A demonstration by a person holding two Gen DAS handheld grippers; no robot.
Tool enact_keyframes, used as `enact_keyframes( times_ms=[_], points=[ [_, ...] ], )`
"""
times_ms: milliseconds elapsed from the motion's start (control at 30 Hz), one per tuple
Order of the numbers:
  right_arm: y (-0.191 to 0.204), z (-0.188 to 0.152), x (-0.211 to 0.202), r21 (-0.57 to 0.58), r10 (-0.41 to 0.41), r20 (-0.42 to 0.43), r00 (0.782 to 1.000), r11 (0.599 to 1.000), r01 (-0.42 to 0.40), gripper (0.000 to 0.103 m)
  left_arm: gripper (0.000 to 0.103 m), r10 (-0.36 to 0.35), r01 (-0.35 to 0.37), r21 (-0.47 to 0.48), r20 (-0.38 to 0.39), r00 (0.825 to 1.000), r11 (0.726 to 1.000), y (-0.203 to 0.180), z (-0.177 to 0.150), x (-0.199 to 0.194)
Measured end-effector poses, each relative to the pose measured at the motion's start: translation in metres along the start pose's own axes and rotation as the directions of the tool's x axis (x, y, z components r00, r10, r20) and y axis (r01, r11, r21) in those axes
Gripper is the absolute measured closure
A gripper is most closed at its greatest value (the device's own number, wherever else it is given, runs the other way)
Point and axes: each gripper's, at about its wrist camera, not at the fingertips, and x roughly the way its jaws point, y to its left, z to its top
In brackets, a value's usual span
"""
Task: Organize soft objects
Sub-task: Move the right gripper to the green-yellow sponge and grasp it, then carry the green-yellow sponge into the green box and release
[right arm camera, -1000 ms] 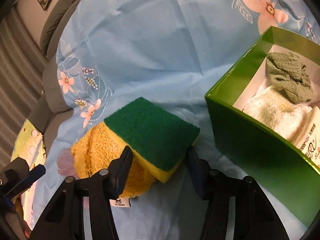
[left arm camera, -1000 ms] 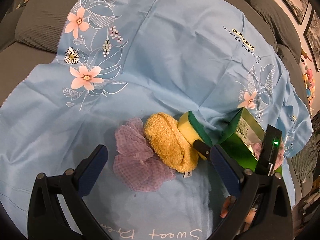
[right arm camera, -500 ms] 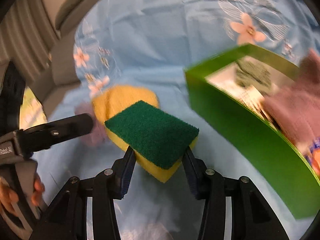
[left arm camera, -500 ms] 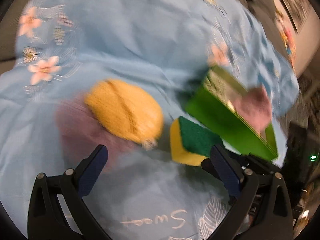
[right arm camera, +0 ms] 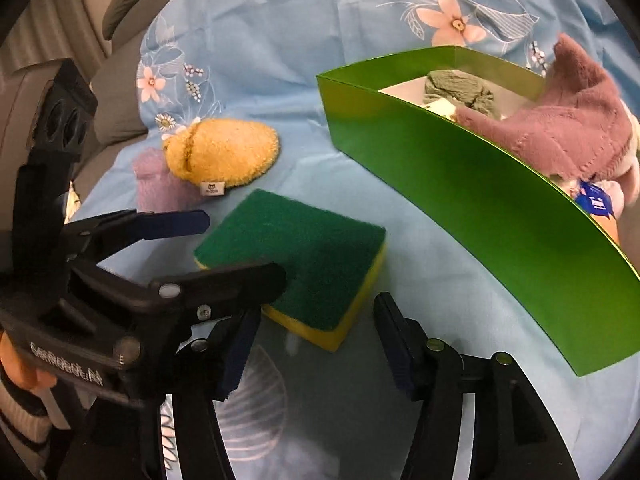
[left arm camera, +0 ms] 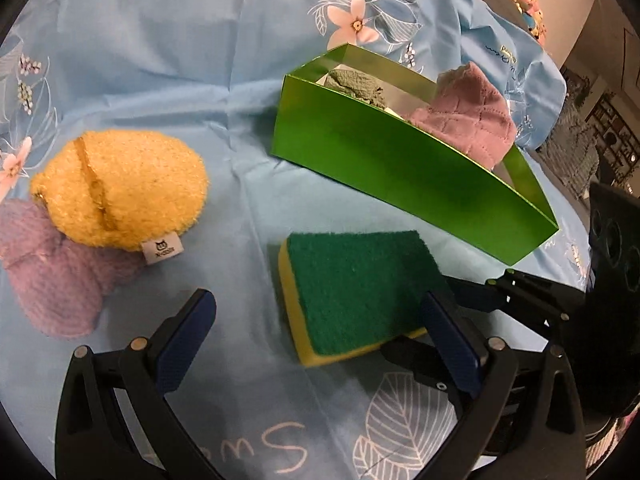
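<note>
My right tool [right arm camera: 316, 344] had just been opening, its pads standing clear on either side of the green-and-yellow sponge [right arm camera: 300, 260], which lay flat on the blue flowered cloth [right arm camera: 280, 40], near the long wall of the green box [right arm camera: 460, 184] but not in it; my left tool [left arm camera: 320, 340] hung spread wide and empty, its right finger over the sponge's near corner. I judged the sponge step half done, so the next move called for a fresh grip and a lift over the wall to join the mauve cloth [right arm camera: 572, 132], with the yellow mitt [right arm camera: 224, 152] and purple puff [right arm camera: 156, 188] waiting.
</note>
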Motion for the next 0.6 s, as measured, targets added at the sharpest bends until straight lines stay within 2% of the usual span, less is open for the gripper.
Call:
enact_keyframes(
  times_ms=[100, 200, 267, 367, 600],
  points=[
    [-0.001, 0.000, -0.002, -0.005, 0.002, 0.017, 1.000, 1.000, -0.002, 0.043, 0.009, -0.023, 0.023, -0.013, 0.007, 1.000, 1.000, 0.000, 0.000, 0.001],
    [0.001, 0.001, -0.001, -0.023, 0.005, 0.028, 1.000, 1.000, -0.004, 0.043, 0.021, -0.062, 0.062, -0.039, 0.008, 0.998, 0.997, -0.001, -0.001, 0.001],
    [0.004, 0.002, -0.001, -0.050, 0.010, 0.033, 0.999, 0.999, -0.008, 0.043, 0.034, -0.072, 0.072, -0.050, 0.009, 0.997, 0.996, -0.002, 0.000, 0.001],
    [0.007, 0.001, 0.001, -0.056, 0.020, 0.027, 0.999, 0.998, -0.018, 0.046, 0.037, -0.075, 0.075, -0.053, 0.005, 0.997, 0.996, -0.004, -0.001, 0.002],
    [0.009, 0.001, 0.000, -0.068, 0.016, 0.027, 1.000, 0.998, -0.014, 0.050, 0.040, -0.027, 0.027, 0.002, 0.018, 0.999, 1.000, -0.013, -0.002, -0.002]
  ],
)
